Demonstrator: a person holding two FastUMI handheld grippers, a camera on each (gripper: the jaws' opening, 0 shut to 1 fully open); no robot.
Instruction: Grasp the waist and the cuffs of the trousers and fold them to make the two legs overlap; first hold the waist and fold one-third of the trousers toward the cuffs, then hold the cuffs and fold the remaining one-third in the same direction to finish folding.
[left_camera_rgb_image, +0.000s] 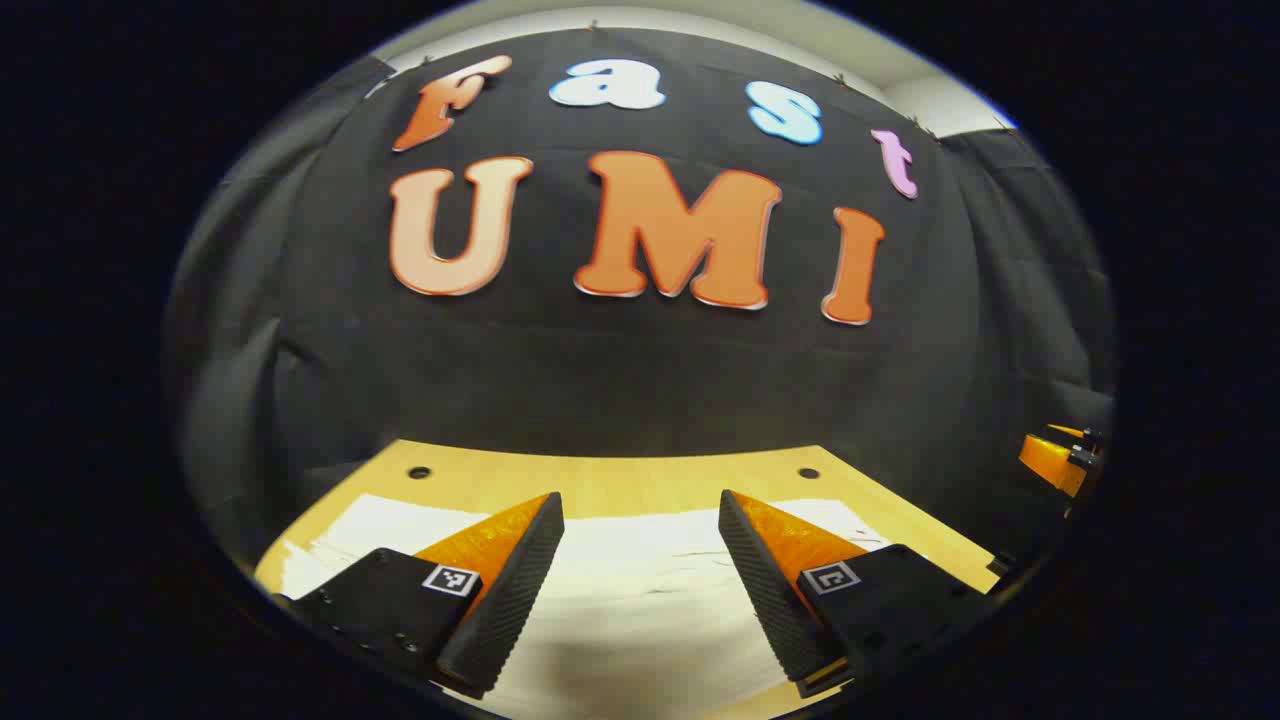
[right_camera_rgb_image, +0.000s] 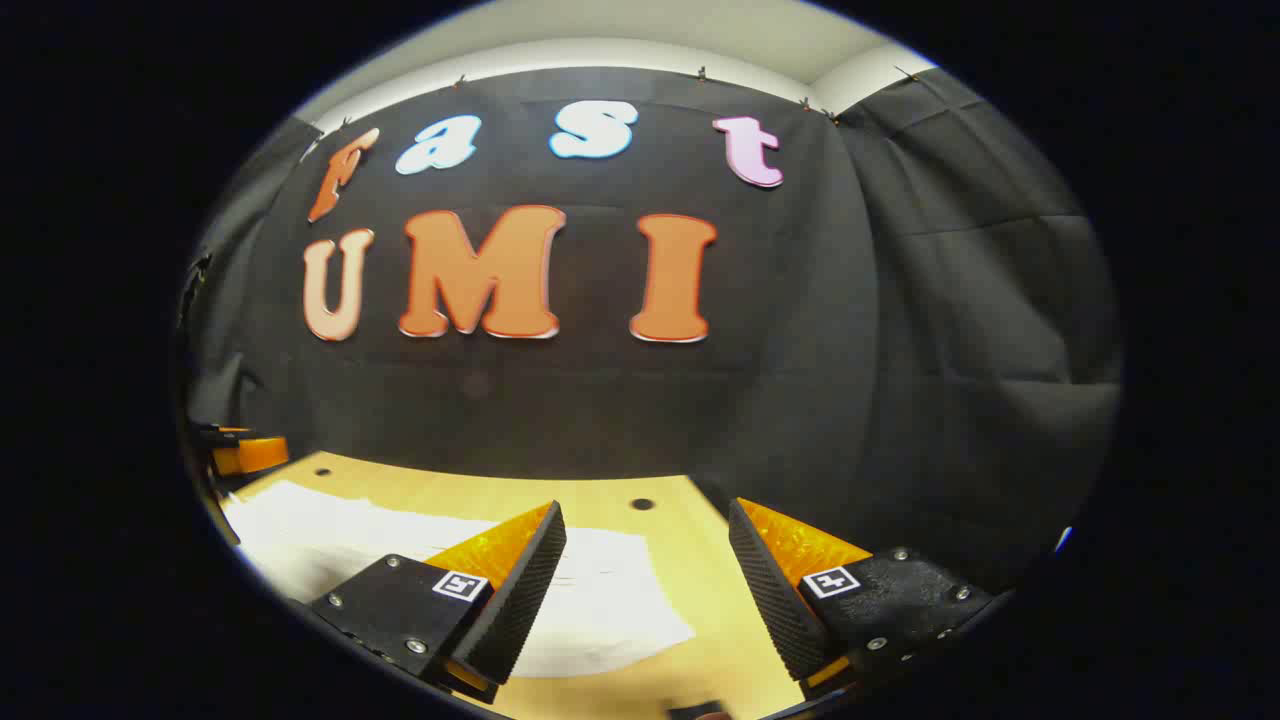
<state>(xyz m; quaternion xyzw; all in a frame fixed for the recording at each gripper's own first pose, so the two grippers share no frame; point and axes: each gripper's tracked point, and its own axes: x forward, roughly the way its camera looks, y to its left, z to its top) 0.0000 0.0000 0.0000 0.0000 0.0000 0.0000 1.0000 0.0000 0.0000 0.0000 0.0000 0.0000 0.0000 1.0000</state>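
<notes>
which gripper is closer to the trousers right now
Left, by a little, as far as the views tell. The left gripper hangs over the white trousers; the right gripper sits over their edge, partly over table.

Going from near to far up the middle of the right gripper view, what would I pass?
The gripper, open → white trousers lying flat → bare wooden table with a small hole → black cloth wall.

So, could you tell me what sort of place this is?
Likely a recording booth, not a home: black cloth wall as backdrop, a wooden table with drilled holes, white trousers laid flat on it.
</notes>
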